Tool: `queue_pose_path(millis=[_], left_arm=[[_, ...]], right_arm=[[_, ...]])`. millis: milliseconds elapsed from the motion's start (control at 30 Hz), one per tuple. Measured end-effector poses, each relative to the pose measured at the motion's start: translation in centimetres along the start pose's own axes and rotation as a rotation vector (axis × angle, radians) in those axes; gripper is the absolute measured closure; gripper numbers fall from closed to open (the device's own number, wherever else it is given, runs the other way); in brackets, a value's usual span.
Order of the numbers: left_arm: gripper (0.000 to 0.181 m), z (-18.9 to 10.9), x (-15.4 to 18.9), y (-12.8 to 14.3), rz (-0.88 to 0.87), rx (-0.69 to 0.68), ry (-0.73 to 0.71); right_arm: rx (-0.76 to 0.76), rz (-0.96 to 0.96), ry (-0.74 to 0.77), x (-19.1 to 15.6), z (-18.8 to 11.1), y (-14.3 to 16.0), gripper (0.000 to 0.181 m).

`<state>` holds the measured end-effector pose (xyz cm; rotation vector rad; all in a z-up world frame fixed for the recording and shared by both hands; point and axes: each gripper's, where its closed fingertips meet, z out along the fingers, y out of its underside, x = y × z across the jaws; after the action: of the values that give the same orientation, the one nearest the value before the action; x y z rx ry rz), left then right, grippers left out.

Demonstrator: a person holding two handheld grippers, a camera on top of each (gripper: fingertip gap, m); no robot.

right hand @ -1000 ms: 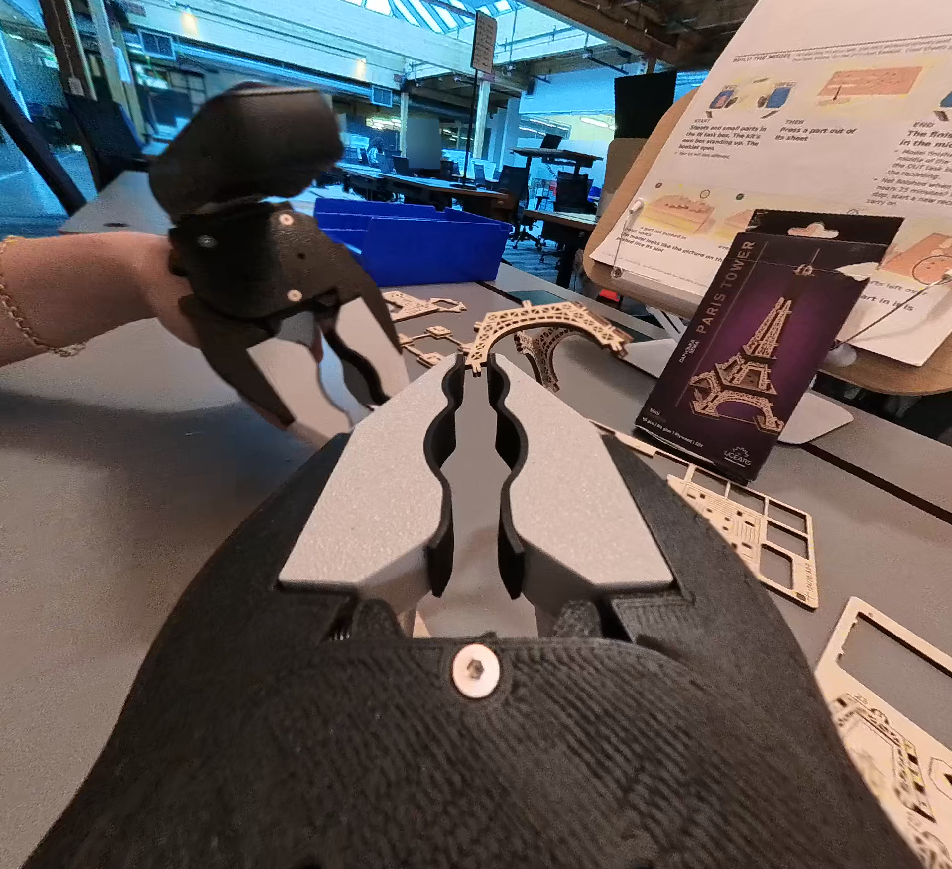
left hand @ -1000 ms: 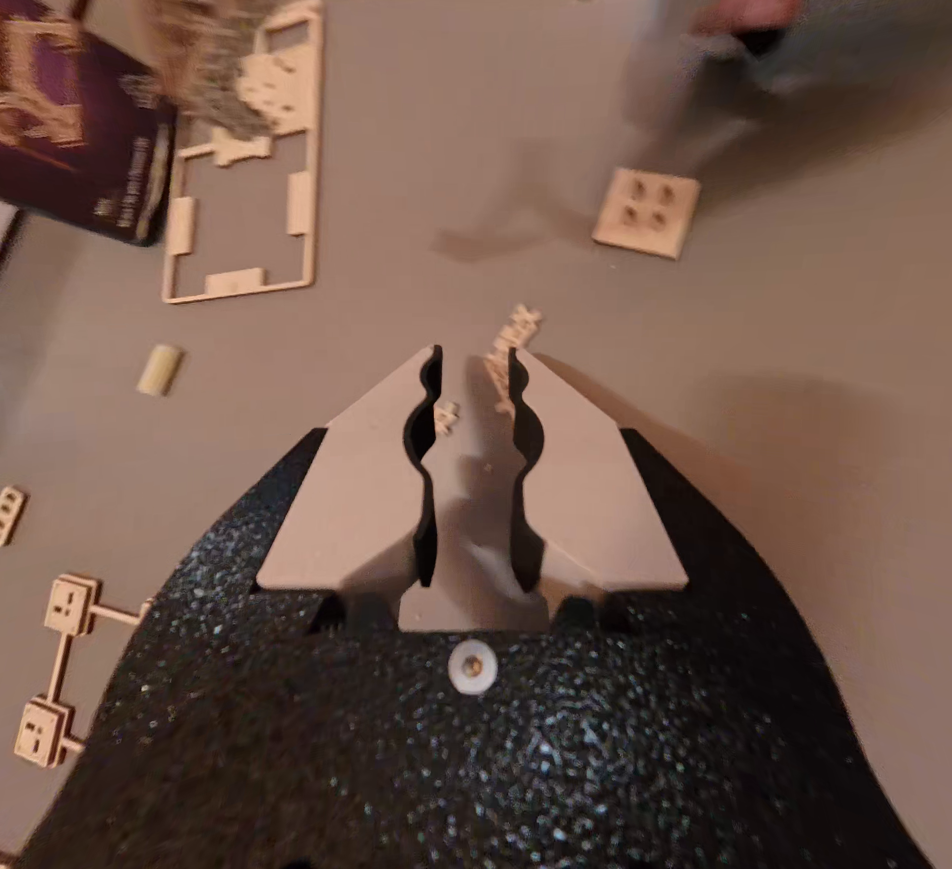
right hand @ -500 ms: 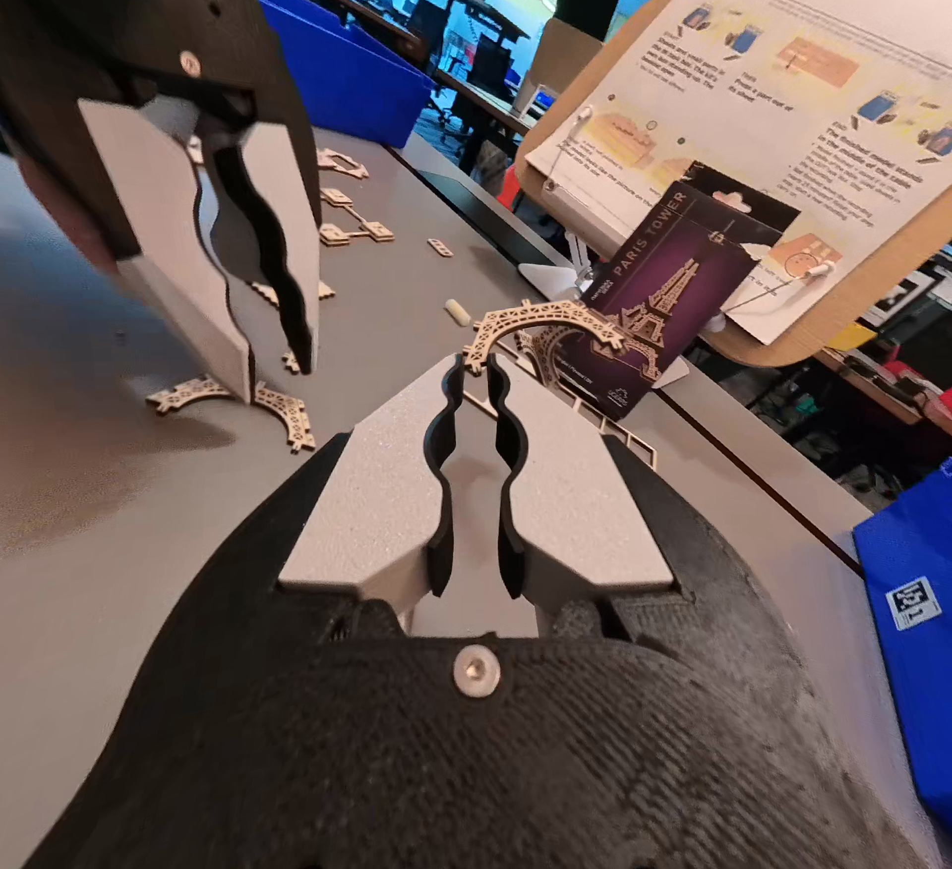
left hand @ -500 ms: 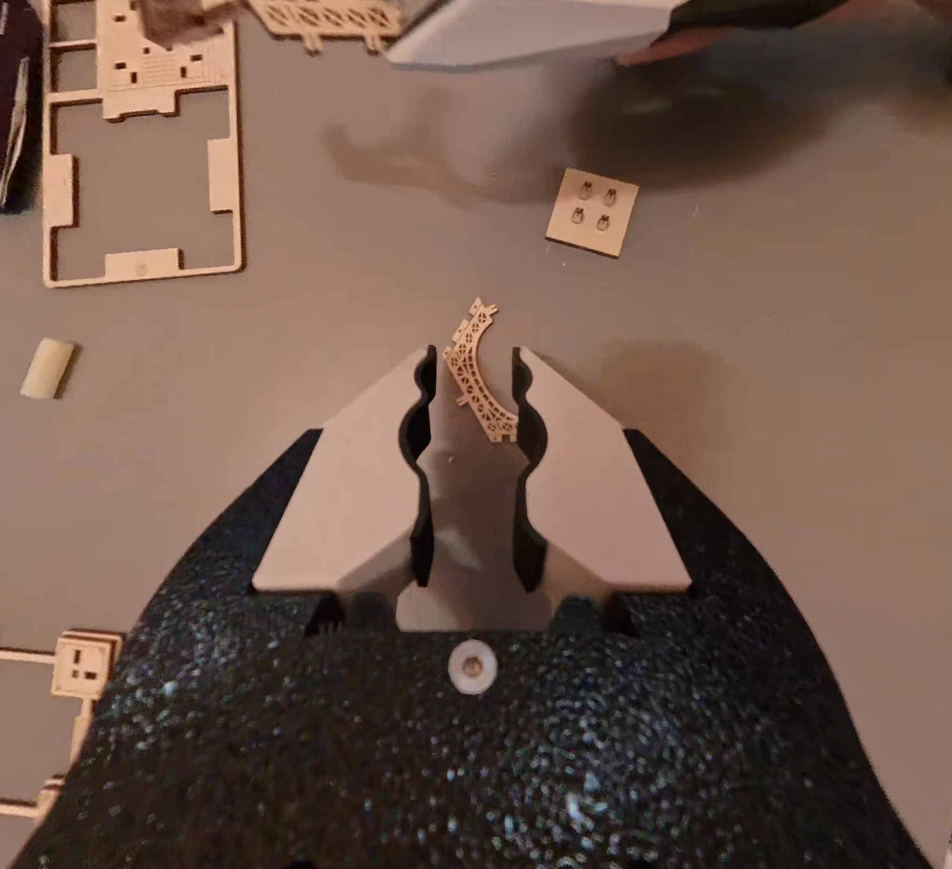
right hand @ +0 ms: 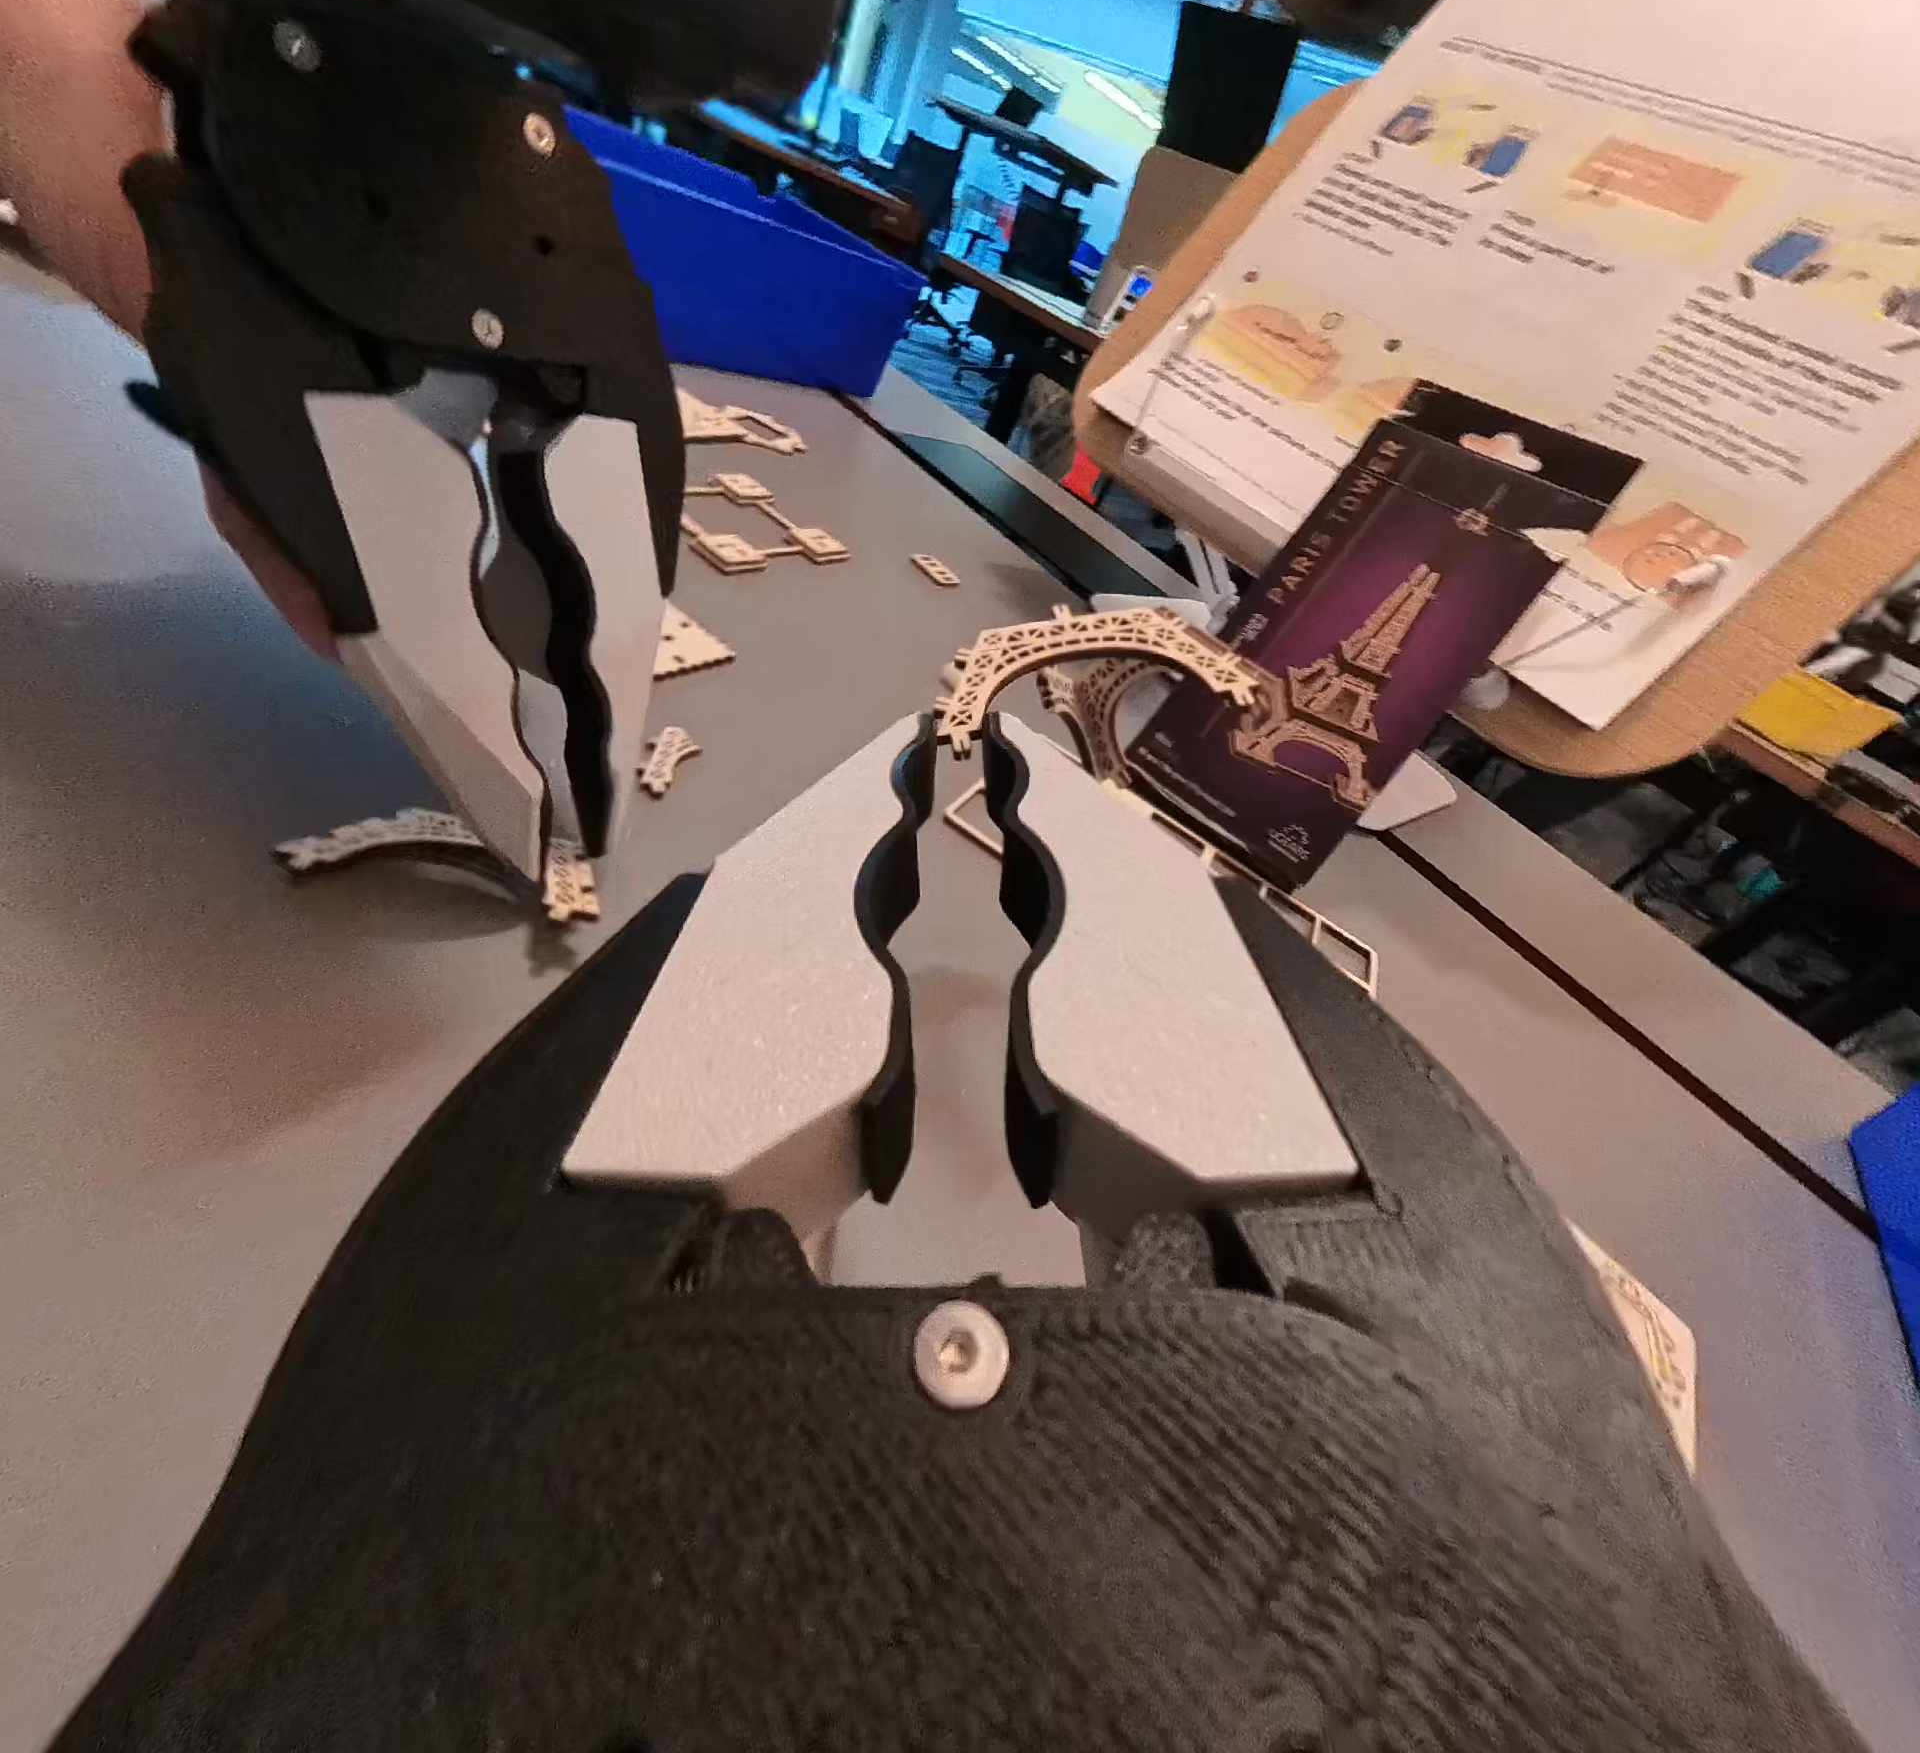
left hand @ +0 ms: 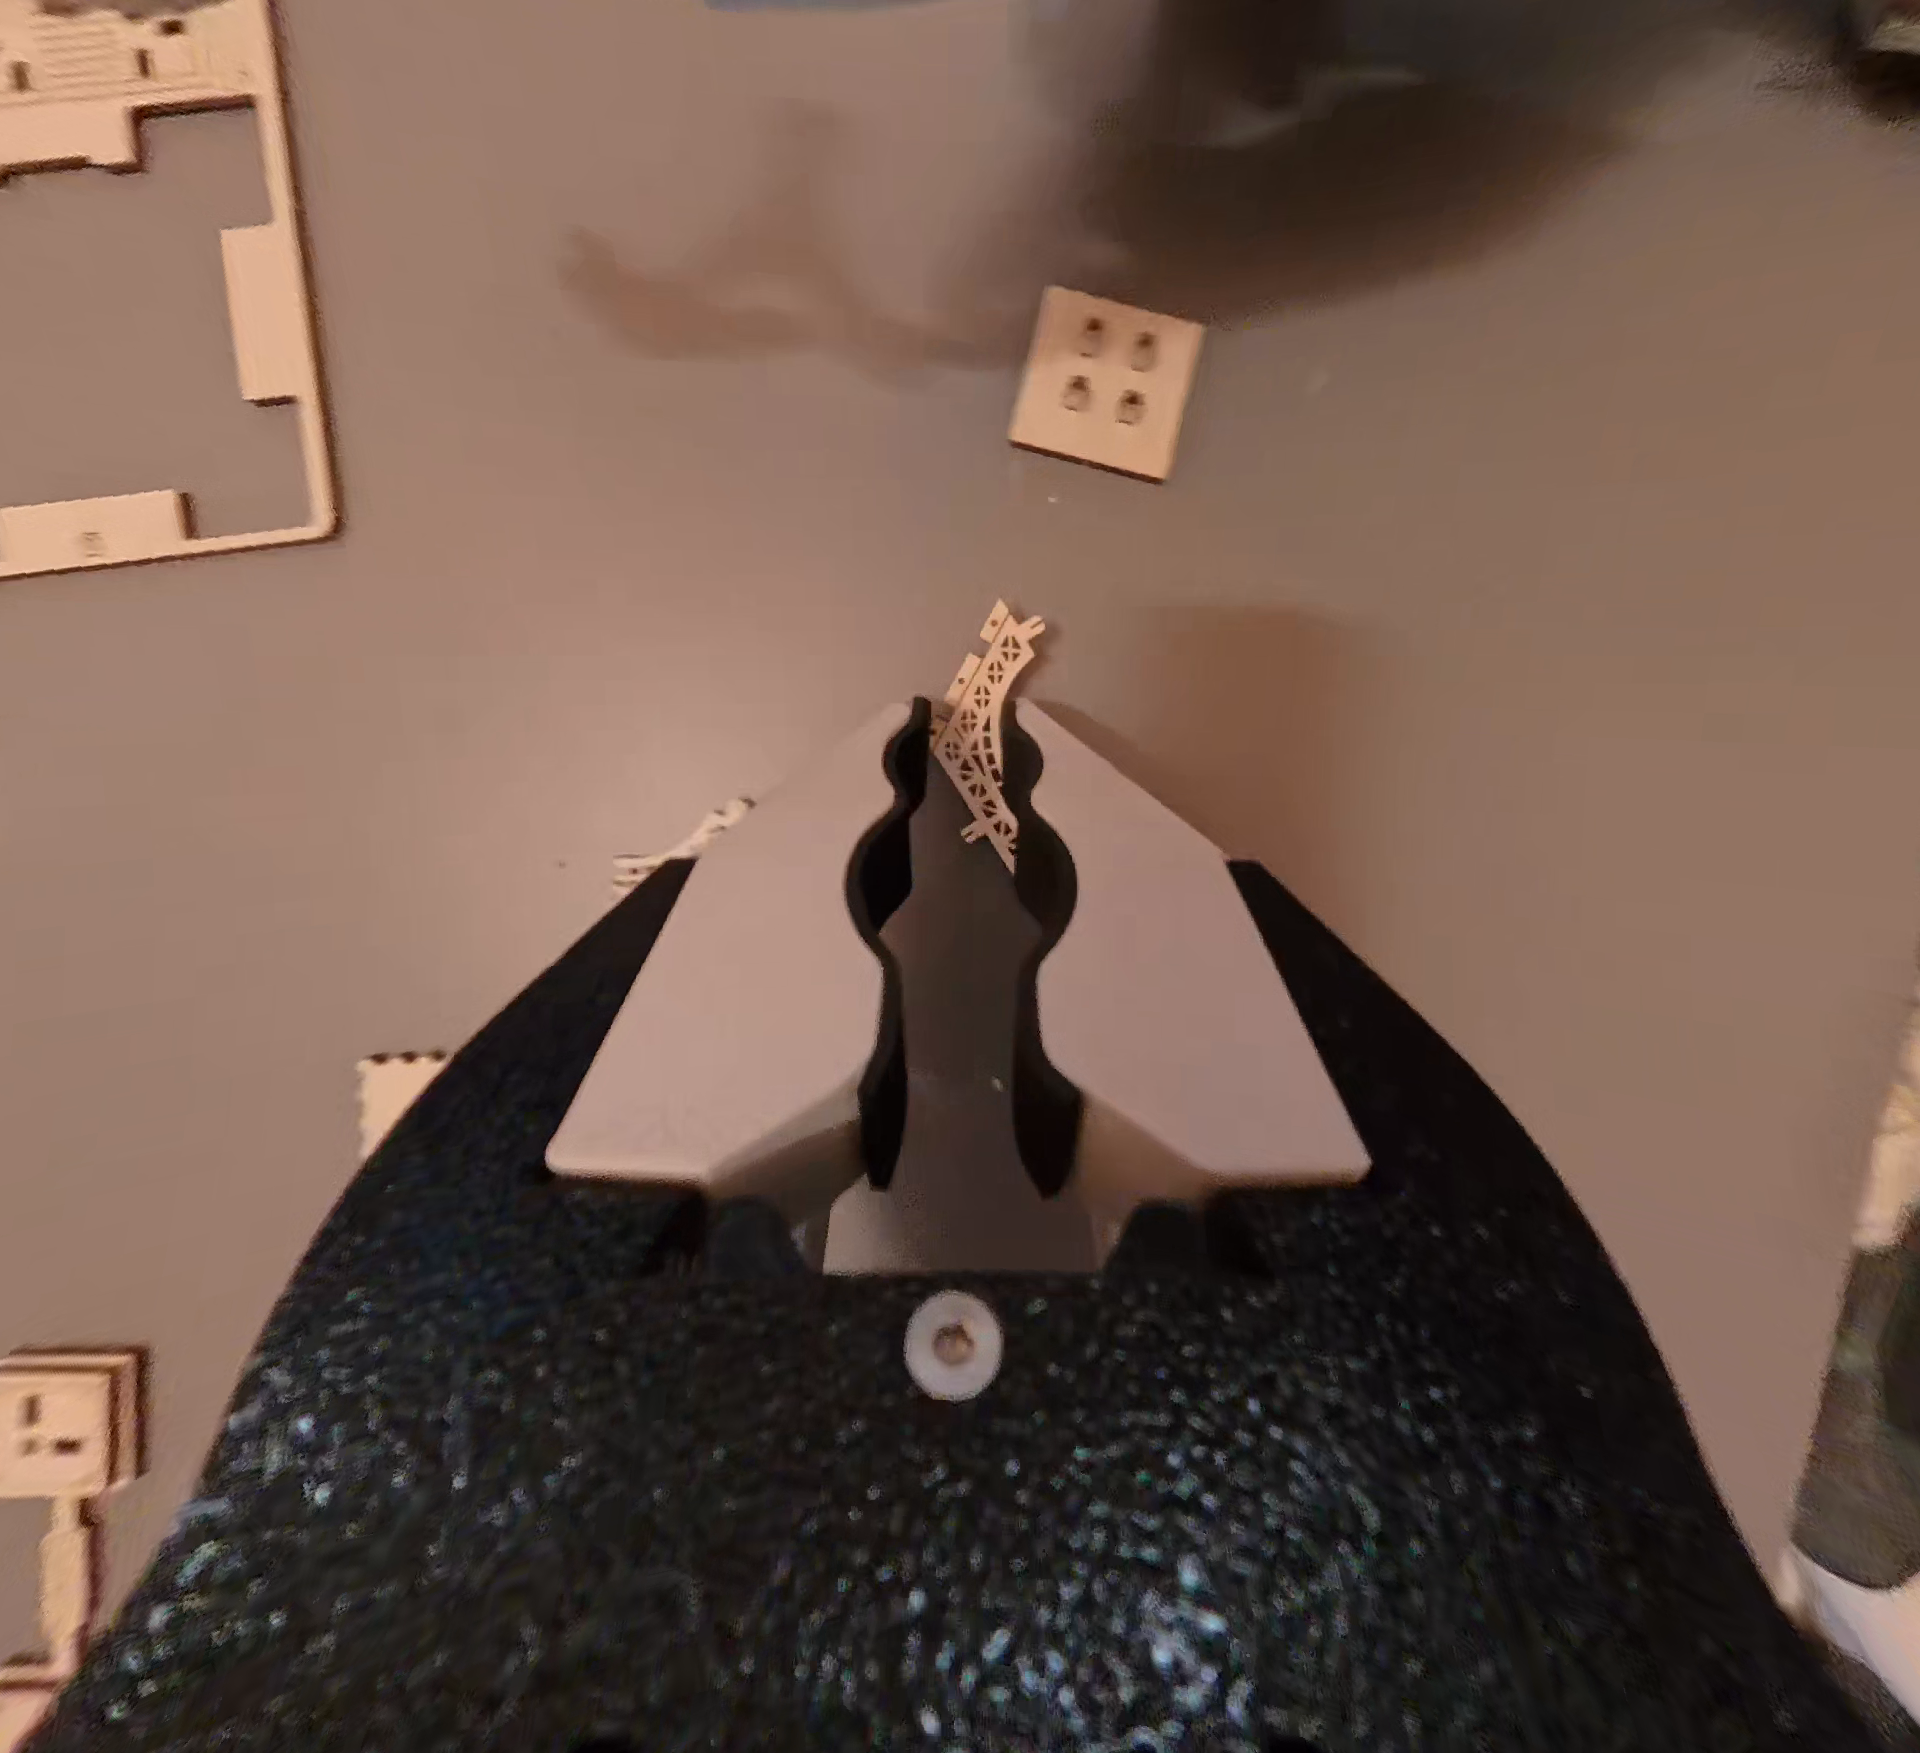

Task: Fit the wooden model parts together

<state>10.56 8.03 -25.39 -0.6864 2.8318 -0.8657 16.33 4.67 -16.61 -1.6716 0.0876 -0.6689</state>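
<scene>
Since half a second earlier, left gripper [left hand: 968, 716] is lowering onto the curved lattice piece [left hand: 985, 737], jaws now narrowing around it, pinch not confirmed; piece lying on the grey surface [left hand: 623, 664]. Right wrist view alone is showing: one purple kit card [right hand: 1382, 654], one blue bin [right hand: 748, 269]. Right gripper [right hand: 961, 732] is pinching one arched wooden assembly [right hand: 1101, 654] at its jaw tips. Left view is showing one square four-hole plate [left hand: 1107, 399]
</scene>
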Motion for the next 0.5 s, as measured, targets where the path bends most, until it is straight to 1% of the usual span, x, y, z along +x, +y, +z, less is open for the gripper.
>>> queue_pose_path(millis=[67,133,200,267,333,400,433,500], left_arm=[[0.171,-0.4,0.7,0.1,-0.004,0.034,0.032],[0.171,-0.7,0.8,0.3,0.025,0.056,0.018],[0.171,-1.6,-0.4,-0.6,0.098,0.140,-0.089],[0.171,-3.1,-1.4,-2.6,0.203,0.303,-0.216],[0.170,-4.6,-1.7,-4.5,0.294,0.476,-0.341],[0.170,-6.0,-2.2,-5.4,0.346,0.628,-0.507],[0.170,-6.3,-2.1,-5.3,0.384,0.668,-0.573],[0.170,-6.0,-1.5,-4.2,0.478,0.658,-0.640]], right_arm=[[-0.015,-0.031,-0.027,-0.7,0.2,0.2,0.175],[-0.035,-0.050,-0.035,-1.0,0.4,0.5,0.175],[-0.035,-0.053,-0.023,-0.8,0.4,0.5,0.175],[-0.025,-0.038,0.008,-0.2,0.3,0.3,0.175],[-0.010,-0.029,0.054,0.8,0.0,0.1,0.175],[0.008,-0.015,0.083,1.4,-0.3,-0.2,0.175],[0.019,-0.011,0.086,1.4,-0.3,-0.4,0.175],[0.038,-0.015,0.074,1.1,-0.3,-0.8,0.175]])
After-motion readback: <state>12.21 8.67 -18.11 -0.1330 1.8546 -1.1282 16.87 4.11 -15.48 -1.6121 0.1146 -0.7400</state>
